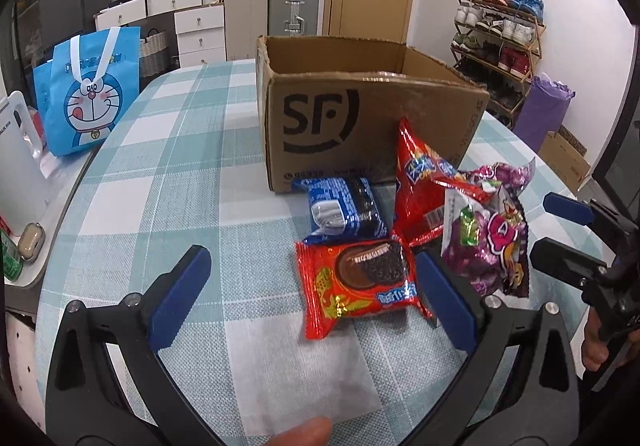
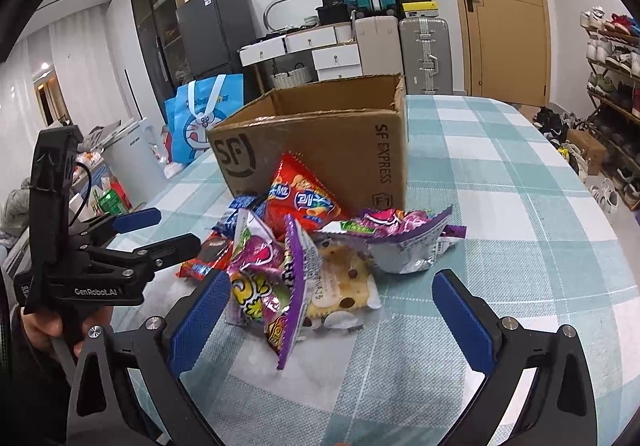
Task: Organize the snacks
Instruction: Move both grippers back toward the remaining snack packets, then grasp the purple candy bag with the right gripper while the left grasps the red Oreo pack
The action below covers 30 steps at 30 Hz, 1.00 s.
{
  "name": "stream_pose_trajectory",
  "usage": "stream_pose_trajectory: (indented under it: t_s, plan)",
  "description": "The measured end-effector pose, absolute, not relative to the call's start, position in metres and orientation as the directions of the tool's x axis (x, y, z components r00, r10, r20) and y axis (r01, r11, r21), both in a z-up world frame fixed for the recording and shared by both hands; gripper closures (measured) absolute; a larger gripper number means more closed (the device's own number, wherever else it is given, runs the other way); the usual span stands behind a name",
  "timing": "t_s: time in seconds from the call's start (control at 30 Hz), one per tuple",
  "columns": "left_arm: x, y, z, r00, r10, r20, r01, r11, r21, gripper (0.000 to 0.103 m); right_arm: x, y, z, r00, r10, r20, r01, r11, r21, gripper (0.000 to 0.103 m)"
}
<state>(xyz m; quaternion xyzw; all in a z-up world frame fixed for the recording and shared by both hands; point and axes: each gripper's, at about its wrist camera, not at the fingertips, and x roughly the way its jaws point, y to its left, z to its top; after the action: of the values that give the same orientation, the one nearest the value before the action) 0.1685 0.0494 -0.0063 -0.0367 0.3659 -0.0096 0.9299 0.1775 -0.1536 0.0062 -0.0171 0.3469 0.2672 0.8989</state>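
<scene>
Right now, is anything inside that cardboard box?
Only bare inner walls of the box show near the rim; both cameras sit too low to see its floor. The snacks lie outside, in front of it.

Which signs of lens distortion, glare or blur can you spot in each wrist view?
Left wrist view: the checked table edge bows in a curve, dark vignette fills the corners, and the cardboard box front shows a soft smear. Right wrist view: door frame curves, and glare glints off the purple snack bags.

One cardboard box — two Oreo packs, two purple candy bags, one biscuit pack.
</scene>
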Motion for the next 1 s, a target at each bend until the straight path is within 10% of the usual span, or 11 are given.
stream_pose_trajectory:
  t_s: [0.77,1.0]
  plan:
    - [0.164,0.045,-0.030,0.692,-0.083,-0.717,0.028,0.996,-0.088,0.001,0.177,-0.125,-0.011,0.541,0.531,-0.652,-0.557,0.807,0.196,0.003]
    - [0.166,0.048,-0.032,0.685,-0.096,-0.722,0.031,0.994,-0.102,0.001,0.186,-0.118,-0.017,0.509,0.541,-0.669,-0.564,0.797,0.216,0.017]
